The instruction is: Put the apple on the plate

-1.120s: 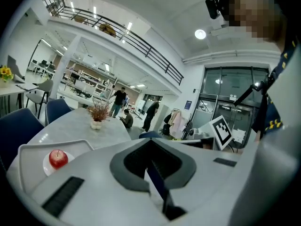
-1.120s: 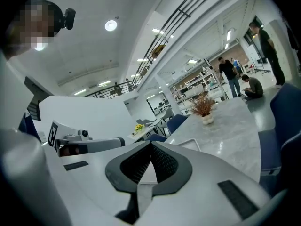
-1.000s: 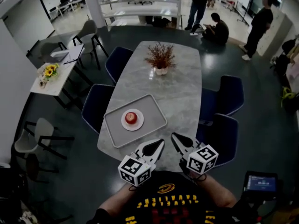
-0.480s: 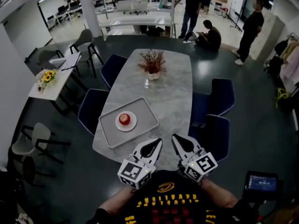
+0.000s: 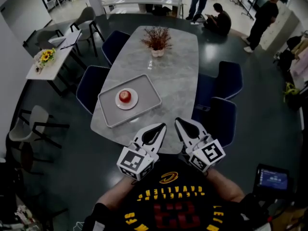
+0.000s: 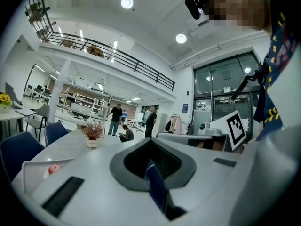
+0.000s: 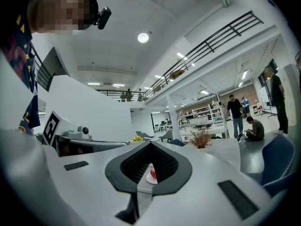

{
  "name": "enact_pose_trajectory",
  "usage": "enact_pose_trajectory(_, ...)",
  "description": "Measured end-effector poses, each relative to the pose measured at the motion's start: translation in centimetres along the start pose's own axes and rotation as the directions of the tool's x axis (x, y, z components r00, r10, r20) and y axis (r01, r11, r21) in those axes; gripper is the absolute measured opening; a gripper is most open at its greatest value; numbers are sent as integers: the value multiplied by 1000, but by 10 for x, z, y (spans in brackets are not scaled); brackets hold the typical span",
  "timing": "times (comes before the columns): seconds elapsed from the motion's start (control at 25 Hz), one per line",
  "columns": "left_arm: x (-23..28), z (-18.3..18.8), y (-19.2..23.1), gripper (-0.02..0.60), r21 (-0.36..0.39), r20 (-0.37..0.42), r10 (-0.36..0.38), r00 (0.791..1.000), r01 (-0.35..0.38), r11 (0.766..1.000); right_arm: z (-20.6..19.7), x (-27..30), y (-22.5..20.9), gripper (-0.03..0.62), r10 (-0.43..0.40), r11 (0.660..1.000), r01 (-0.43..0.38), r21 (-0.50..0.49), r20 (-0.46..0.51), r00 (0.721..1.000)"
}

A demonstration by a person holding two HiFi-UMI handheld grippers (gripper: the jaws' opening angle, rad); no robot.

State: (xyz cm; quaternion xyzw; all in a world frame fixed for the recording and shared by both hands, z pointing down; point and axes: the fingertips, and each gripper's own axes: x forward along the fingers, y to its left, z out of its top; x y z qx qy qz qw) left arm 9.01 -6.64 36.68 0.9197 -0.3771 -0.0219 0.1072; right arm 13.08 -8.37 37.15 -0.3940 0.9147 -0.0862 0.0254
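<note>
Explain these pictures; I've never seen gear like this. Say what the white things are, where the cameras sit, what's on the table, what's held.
No robot: a person holds two hand tools, the left gripper and the right gripper, each with two jaws. One picture comes from a camera on the person's head, looking down; the other two from cameras on each gripper, looking along its jaws. The marble table carries a tray with a white plate, and the red apple lies on that plate; a potted plant stands beyond. Both pairs of jaws are together, holding nothing. The apple in the right gripper view is that distant one.
</note>
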Motion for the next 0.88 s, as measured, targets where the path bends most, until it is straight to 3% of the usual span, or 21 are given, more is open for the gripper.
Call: enact_pose_trajectory(0.88, -2, -6, -6, 2, 4, -51, 18, 999, -18, 1000, -9, -5, 5, 6, 6, 1000, -6, 10, -21, 1000)
